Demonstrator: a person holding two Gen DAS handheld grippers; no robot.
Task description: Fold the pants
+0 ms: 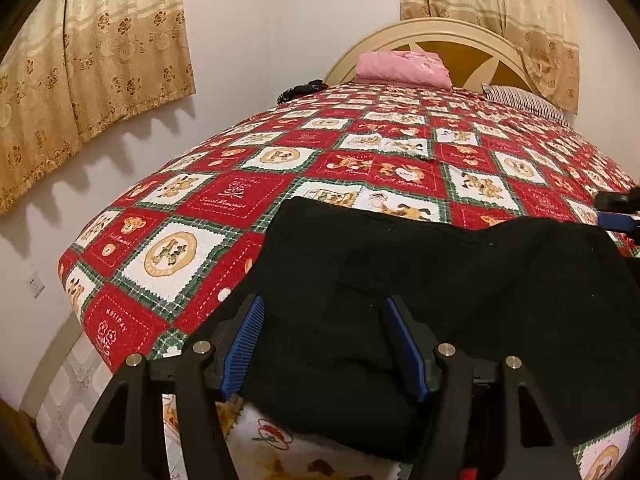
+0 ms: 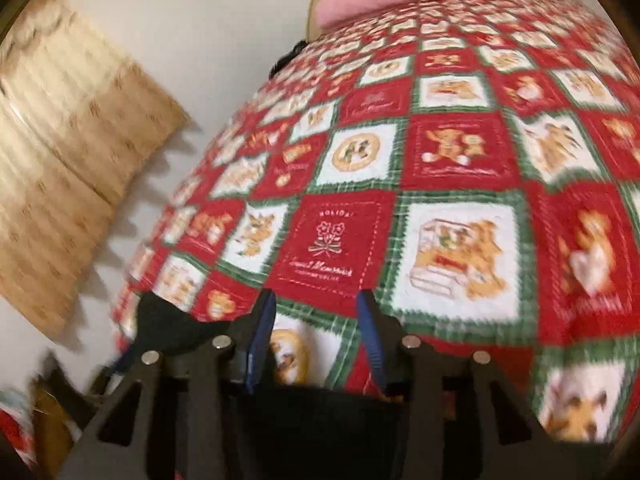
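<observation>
The black pants (image 1: 440, 300) lie in a folded heap on the near part of the red patchwork quilt (image 1: 248, 196), hanging over the bed's front edge. My left gripper (image 1: 324, 304) is open, its blue pads straddling the pants' left part, with cloth between the jaws. My right gripper (image 2: 316, 300) is open above the quilt (image 2: 460, 152); black cloth (image 2: 320, 412) lies low between its fingers and a bit of the pants (image 2: 168, 324) shows at its left. The right wrist view is blurred. The right gripper's tip also shows in the left wrist view (image 1: 618, 210) at the pants' far right.
A pink folded cloth (image 1: 400, 66) and a striped pillow (image 1: 524, 100) lie at the headboard (image 1: 452, 34). A small dark object (image 1: 302, 90) sits at the far left edge of the bed. Curtains (image 1: 100, 60) hang on the wall to the left; tiled floor (image 1: 72, 384) lies below left.
</observation>
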